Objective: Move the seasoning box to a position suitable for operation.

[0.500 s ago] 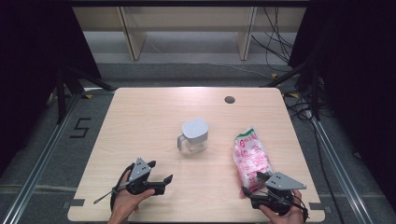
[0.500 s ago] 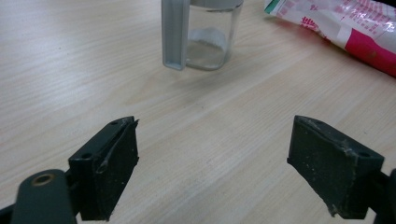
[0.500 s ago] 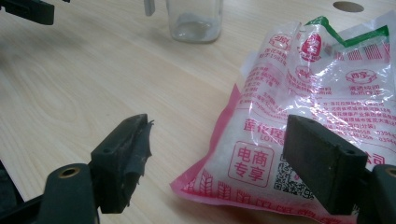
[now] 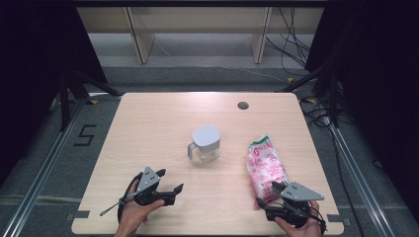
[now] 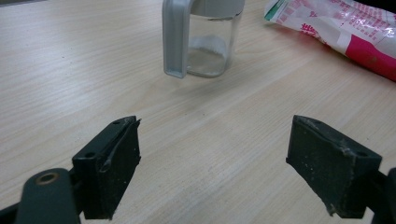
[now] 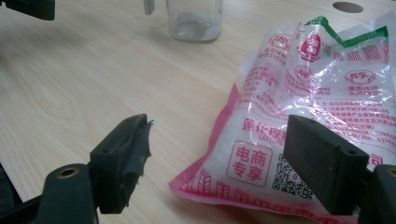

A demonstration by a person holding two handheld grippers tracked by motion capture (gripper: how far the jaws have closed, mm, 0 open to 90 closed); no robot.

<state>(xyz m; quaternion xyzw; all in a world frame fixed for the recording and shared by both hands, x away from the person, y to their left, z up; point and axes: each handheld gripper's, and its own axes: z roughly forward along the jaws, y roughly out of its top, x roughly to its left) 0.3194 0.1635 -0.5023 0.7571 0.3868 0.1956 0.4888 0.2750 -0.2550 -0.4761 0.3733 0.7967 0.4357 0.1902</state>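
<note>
A: What sits on the tabletop (image 4: pixel 148 123)?

B: A clear jug (image 4: pixel 205 143) with a grey lid and handle stands near the middle. A pink and white bag (image 4: pixel 266 165) lies flat toward the right edge, its lower end near the front.

A: And the grippers?

B: The left gripper (image 4: pixel 171 180) rests near the front edge, left of centre, jaws wide, pointing toward the jug, well apart from it. The right gripper (image 4: pixel 267 194) sits near the front right corner, jaws wide, just beside the bag's lower end.
</note>
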